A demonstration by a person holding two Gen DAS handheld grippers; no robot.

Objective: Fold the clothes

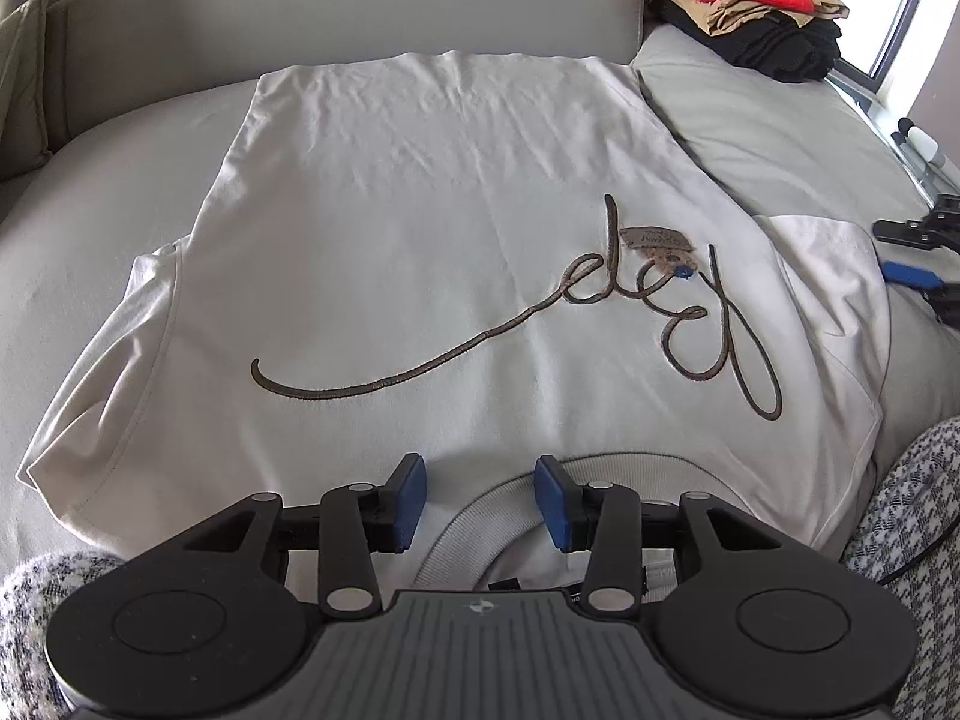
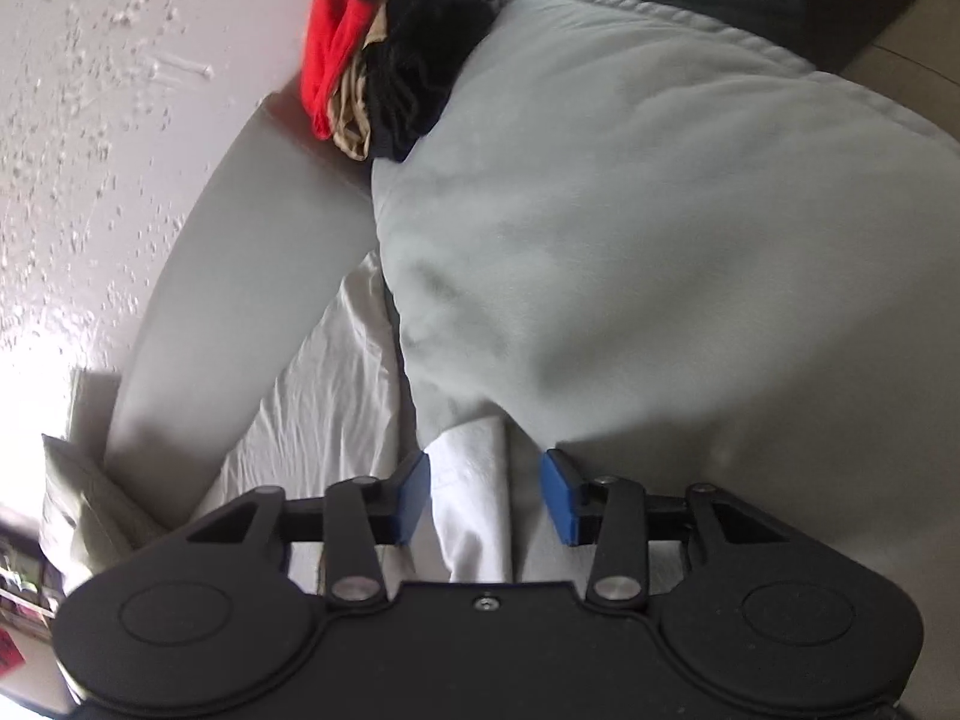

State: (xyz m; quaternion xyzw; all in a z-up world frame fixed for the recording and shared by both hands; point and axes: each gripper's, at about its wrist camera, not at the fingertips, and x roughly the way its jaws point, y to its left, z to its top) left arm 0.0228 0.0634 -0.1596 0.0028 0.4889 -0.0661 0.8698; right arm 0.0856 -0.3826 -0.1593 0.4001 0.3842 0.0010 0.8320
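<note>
A white T-shirt with brown script stitching and a paper tag lies spread flat on a pale sofa seat. My left gripper hovers over its ribbed collar, jaws open, with nothing pinched. At the right edge of the left wrist view, my right gripper sits by the shirt's right sleeve. In the rolled right wrist view, my right gripper straddles a fold of the white sleeve. The left pad is at the cloth and the right pad stands clear of it.
A folded pile of red, tan and black clothes rests on a grey cushion to the right. The sofa backrest rises behind the shirt. A person's houndstooth sleeve is at the lower right. Small items lie by the window.
</note>
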